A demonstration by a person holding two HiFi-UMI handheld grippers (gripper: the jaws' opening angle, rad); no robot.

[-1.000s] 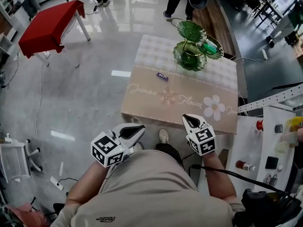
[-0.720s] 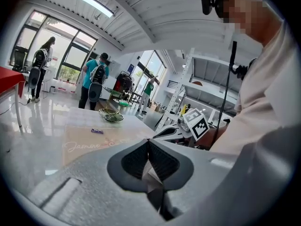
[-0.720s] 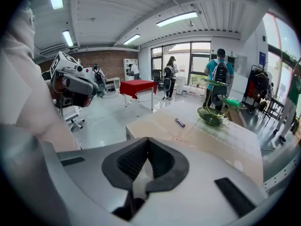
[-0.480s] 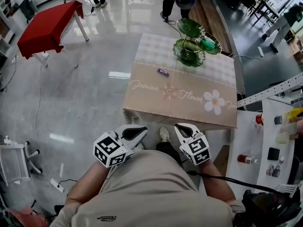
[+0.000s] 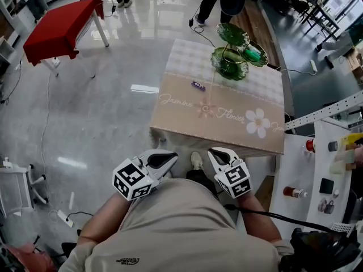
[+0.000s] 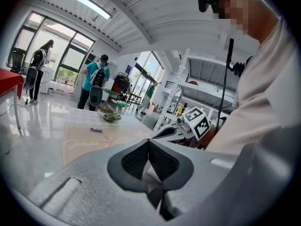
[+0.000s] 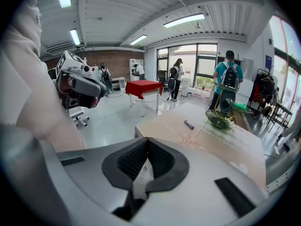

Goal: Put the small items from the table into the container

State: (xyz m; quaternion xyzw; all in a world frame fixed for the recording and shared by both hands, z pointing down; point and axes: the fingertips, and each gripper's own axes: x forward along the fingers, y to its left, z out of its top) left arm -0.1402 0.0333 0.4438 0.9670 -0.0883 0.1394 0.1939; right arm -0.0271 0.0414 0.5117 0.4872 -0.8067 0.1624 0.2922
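A small purple item (image 5: 198, 85) lies on the beige flowered tablecloth (image 5: 227, 126), in front of a green glass tiered dish stand (image 5: 229, 63). A green object (image 5: 253, 54) rests in the stand's right dish. Both grippers hang close to my body, short of the table's near edge. My left gripper (image 5: 170, 156) is shut with nothing between its pads, and so is my right gripper (image 5: 214, 152). The left gripper view shows its jaws (image 6: 148, 142) closed, the purple item (image 6: 96, 130) far ahead. In the right gripper view the closed jaws (image 7: 147, 140) point toward the purple item (image 7: 188, 124) and the stand (image 7: 218, 120).
A red-covered table (image 5: 57, 30) stands at the far left on the glossy floor. A white shelf (image 5: 306, 169) with bottles and small parts is at my right. People stand beyond the table's far end. Cables lie on the floor at the left.
My right gripper has shifted left, closer to the left gripper. The left gripper has hardly moved. Both stay shut and empty.
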